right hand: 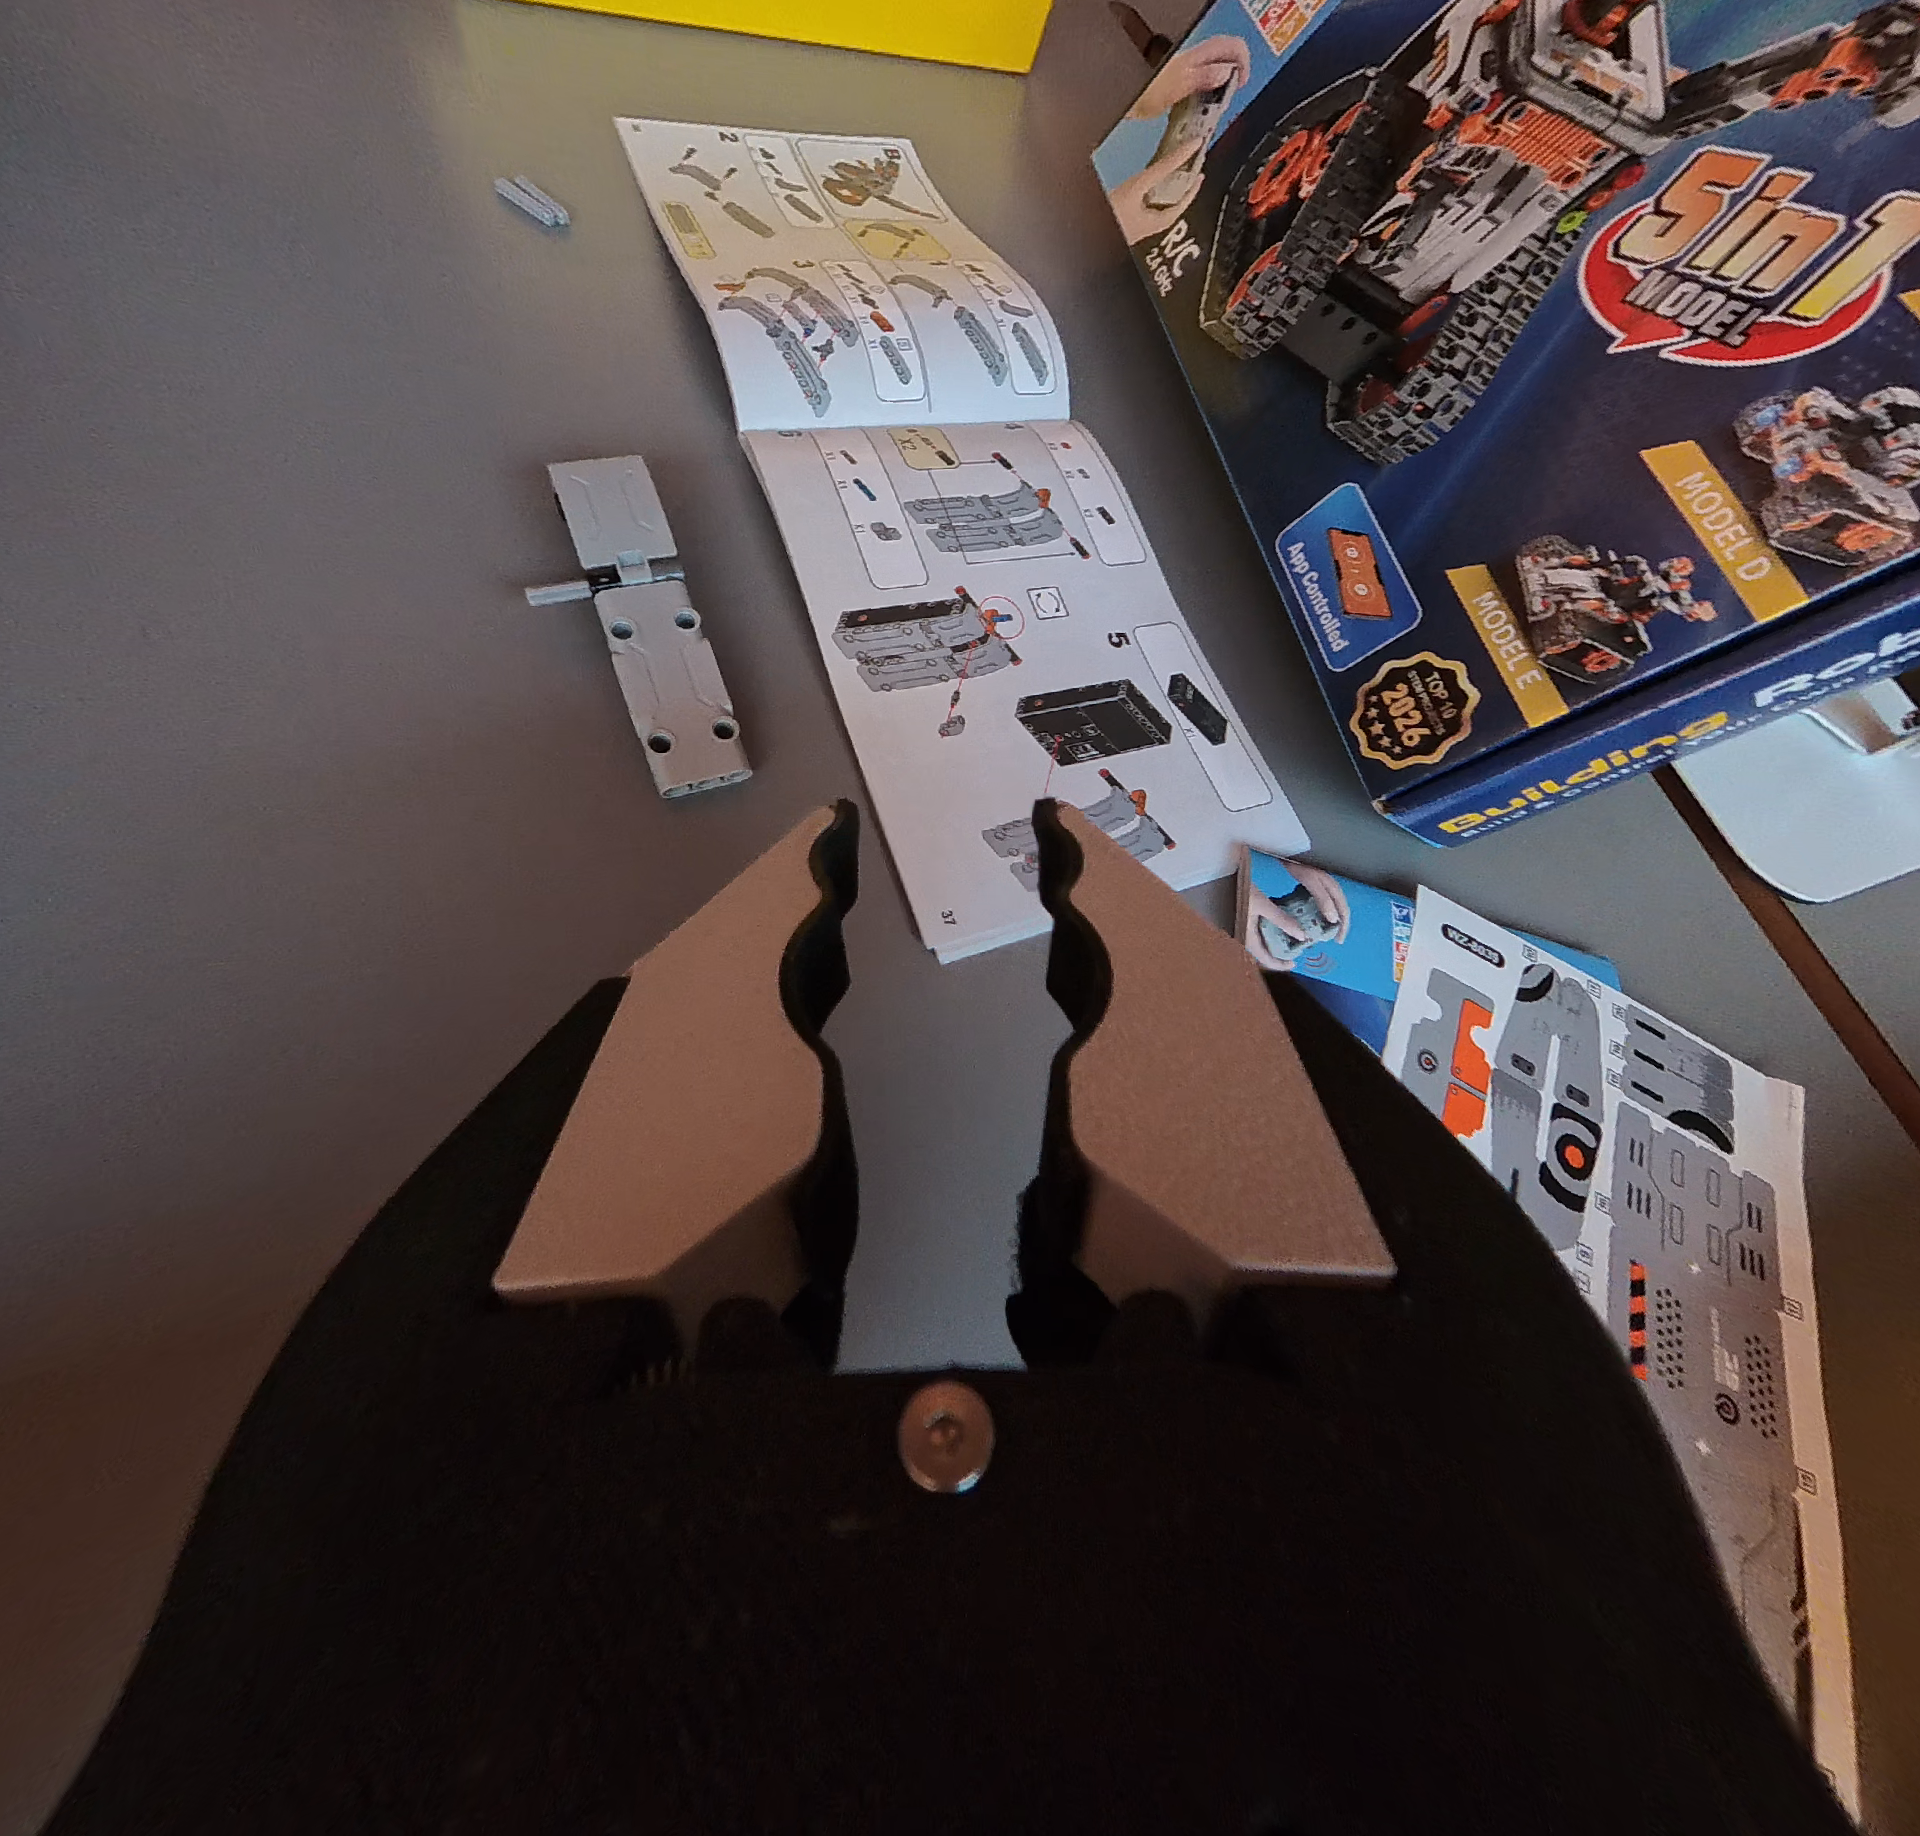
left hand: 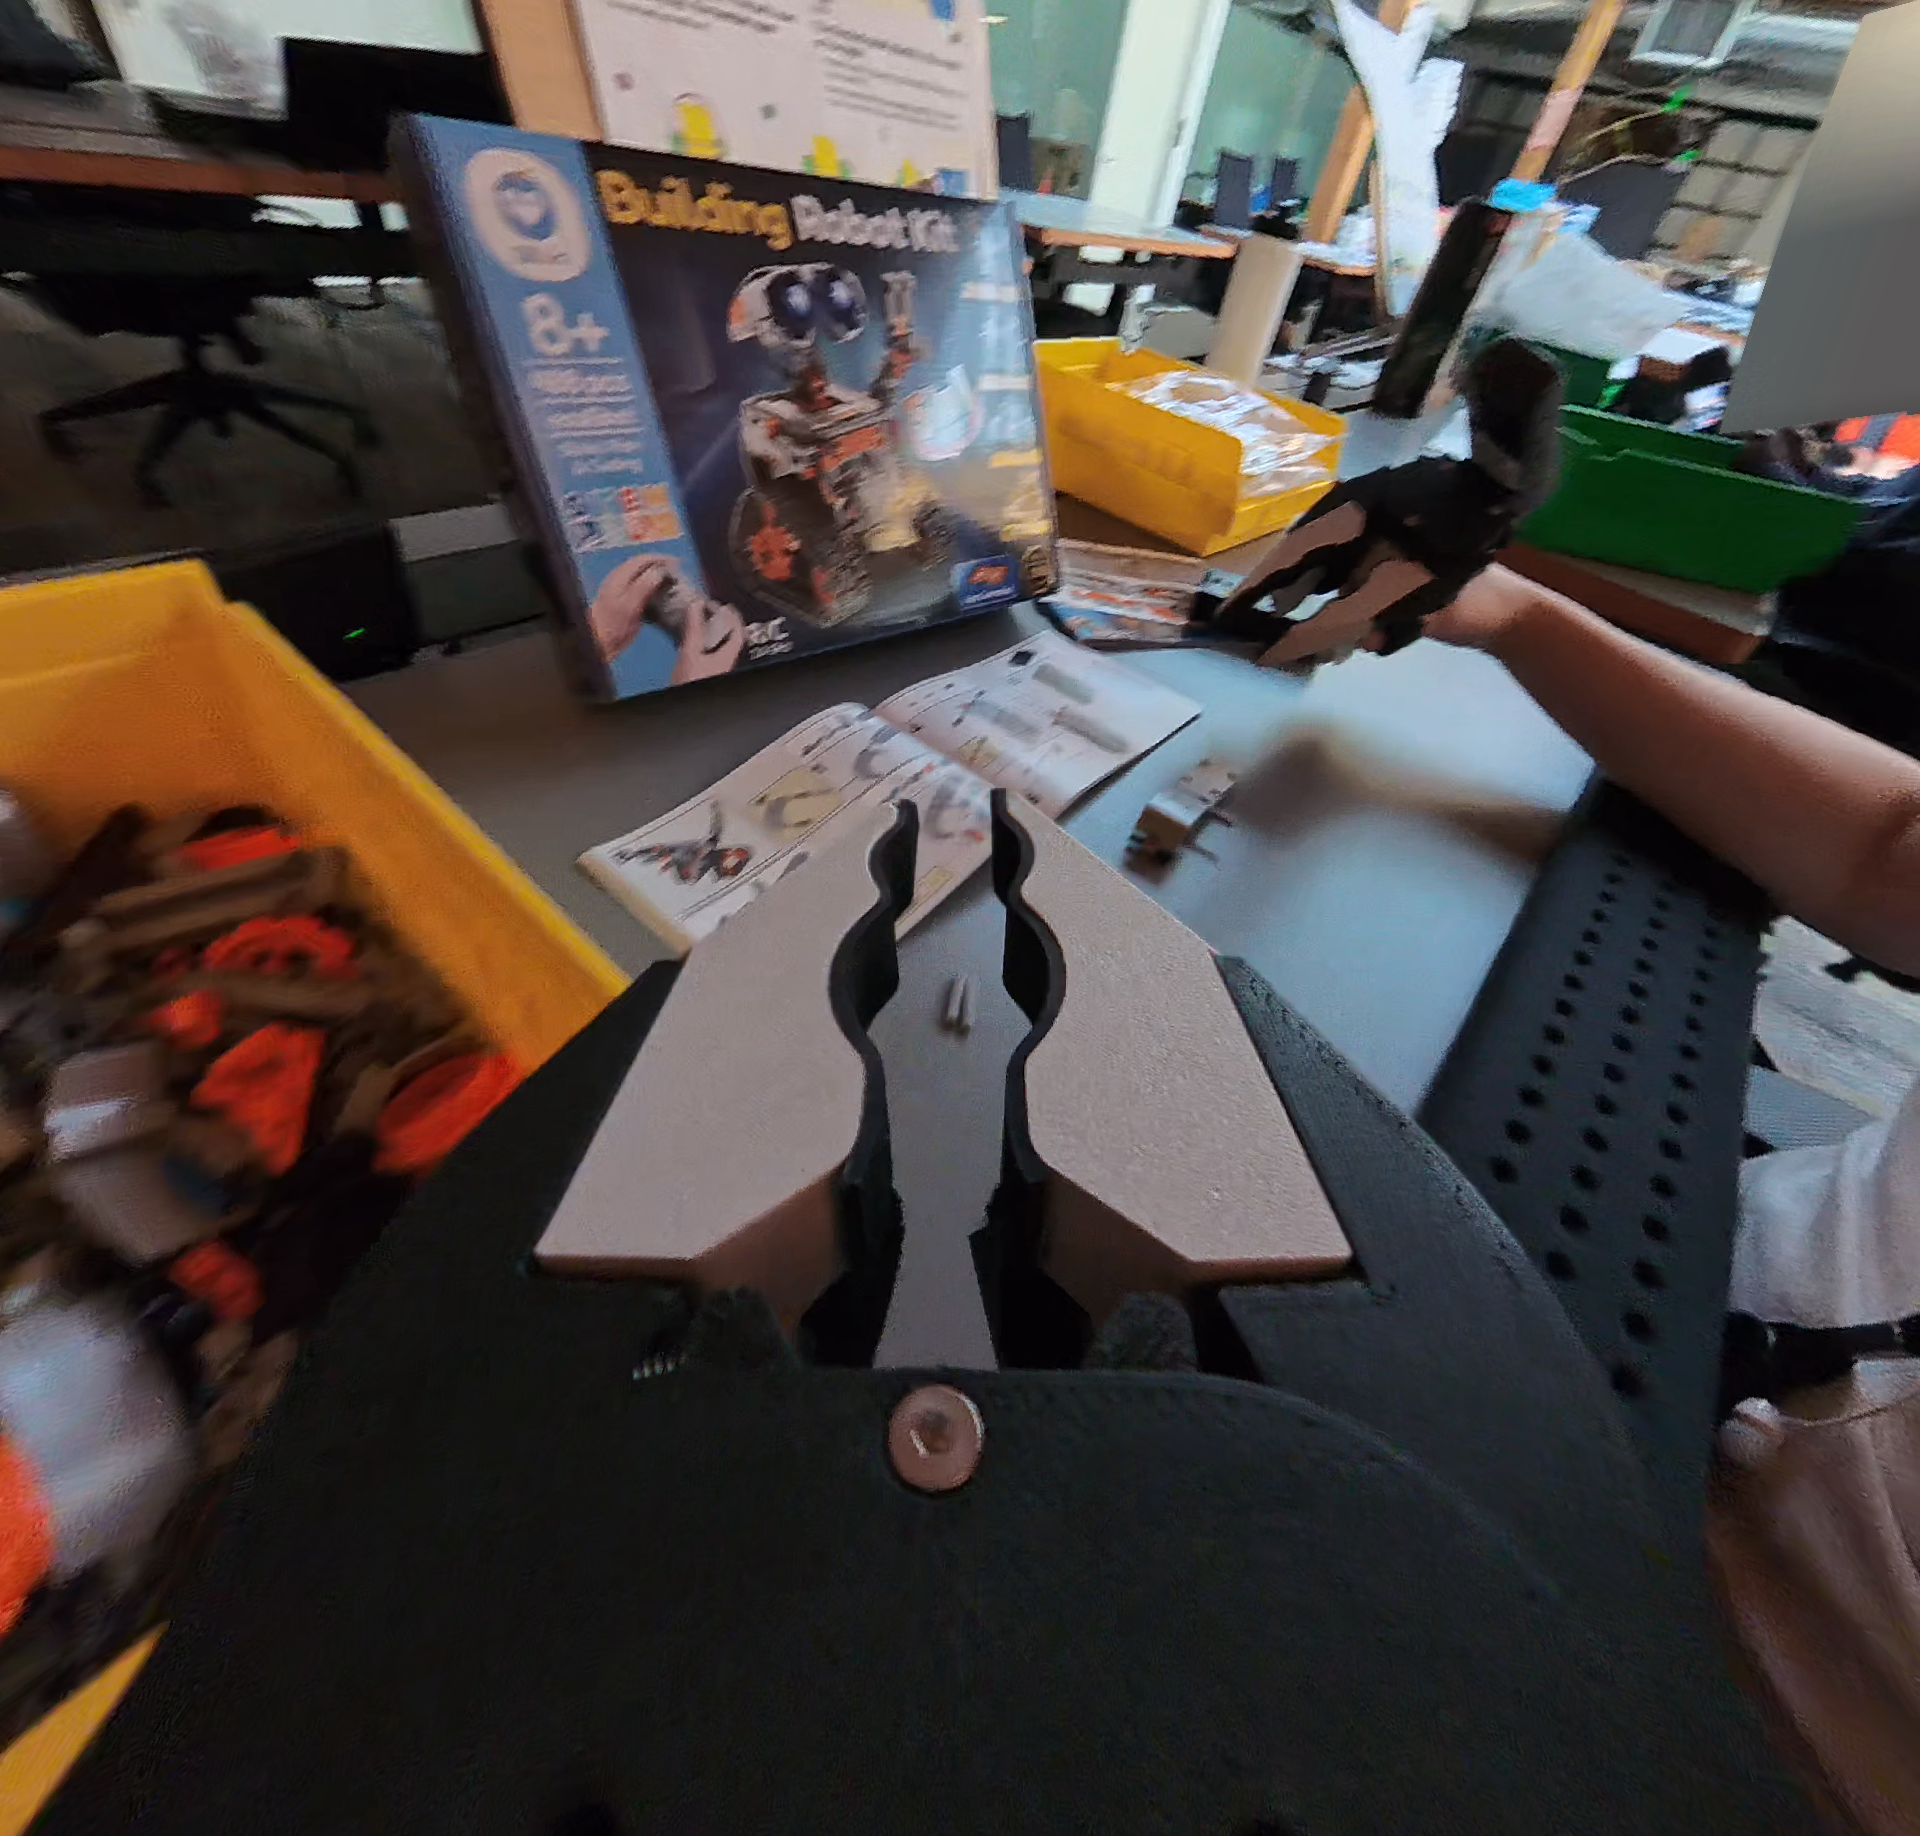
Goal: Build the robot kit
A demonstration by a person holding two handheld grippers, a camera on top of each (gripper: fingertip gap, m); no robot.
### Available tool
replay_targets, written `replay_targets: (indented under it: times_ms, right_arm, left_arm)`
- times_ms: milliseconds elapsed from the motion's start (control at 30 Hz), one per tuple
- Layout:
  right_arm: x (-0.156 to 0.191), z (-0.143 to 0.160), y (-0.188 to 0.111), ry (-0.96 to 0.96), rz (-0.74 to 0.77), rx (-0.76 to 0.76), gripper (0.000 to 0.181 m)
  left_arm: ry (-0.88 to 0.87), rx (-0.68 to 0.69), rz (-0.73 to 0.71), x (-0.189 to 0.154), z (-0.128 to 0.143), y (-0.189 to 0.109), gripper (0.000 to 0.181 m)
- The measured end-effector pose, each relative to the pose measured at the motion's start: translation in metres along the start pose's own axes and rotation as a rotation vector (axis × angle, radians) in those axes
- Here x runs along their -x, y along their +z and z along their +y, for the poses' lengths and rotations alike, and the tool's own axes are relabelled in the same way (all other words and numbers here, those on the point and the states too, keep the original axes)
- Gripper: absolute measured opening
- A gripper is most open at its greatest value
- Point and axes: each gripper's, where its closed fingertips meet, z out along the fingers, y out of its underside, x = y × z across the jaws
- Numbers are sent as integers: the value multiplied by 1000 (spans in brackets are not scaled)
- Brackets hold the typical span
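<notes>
My left gripper [left hand: 954, 820] hovers low over the grey table [left hand: 1351, 913], its jaws a narrow gap apart and empty. A small grey pin [left hand: 956, 1003] lies on the table between its fingers. An open instruction booklet [left hand: 894, 778] lies just ahead. My right gripper [right hand: 945, 820] is open and empty above the near edge of the same booklet [right hand: 966, 539]. A grey hinged panel piece [right hand: 644, 612] lies left of it, and the small grey pin [right hand: 532, 202] lies farther off. The right gripper also shows in the left wrist view [left hand: 1382, 560], held by a person's arm.
A yellow bin [left hand: 343, 747] of orange, brown and black parts is at my left. The blue kit box [left hand: 748, 404] stands behind the booklet. A second yellow bin [left hand: 1174, 456] and a green bin [left hand: 1683, 508] sit farther back. A sticker sheet [right hand: 1621, 1215] and blue leaflet [right hand: 1320, 929] lie at the right. Spacing between my two grippers at the tips: around 40 cm.
</notes>
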Motion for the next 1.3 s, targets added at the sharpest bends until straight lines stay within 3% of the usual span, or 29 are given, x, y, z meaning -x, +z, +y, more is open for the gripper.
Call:
replay_targets:
  times_ms: [267,600,767,867,967,1167,1300]
  right_arm:
    - [-12,7,3,13,71,5,33]
    - [8,-43,-15,-60,250,-96,31]
    - [35,-56,-7,-97,269,-35,31]
    - [52,-81,-11,-129,286,-102,31]
    - [62,-110,-15,-120,220,-192,30]
    - [28,-166,-25,-213,251,-241,30]
    - [24,-217,-32,-270,186,-305,27]
  left_arm:
    - [-48,41,-240,49,35,-67,19]
    - [8,77,-312,72,39,-79,29]
    - [74,44,-258,70,4,-67,29]
    - [121,24,-242,69,-27,-60,28]
    - [60,39,-191,68,-53,-50,28]
    - [140,-22,-152,55,-120,-40,27]
    - [87,40,-120,40,-136,-29,28]
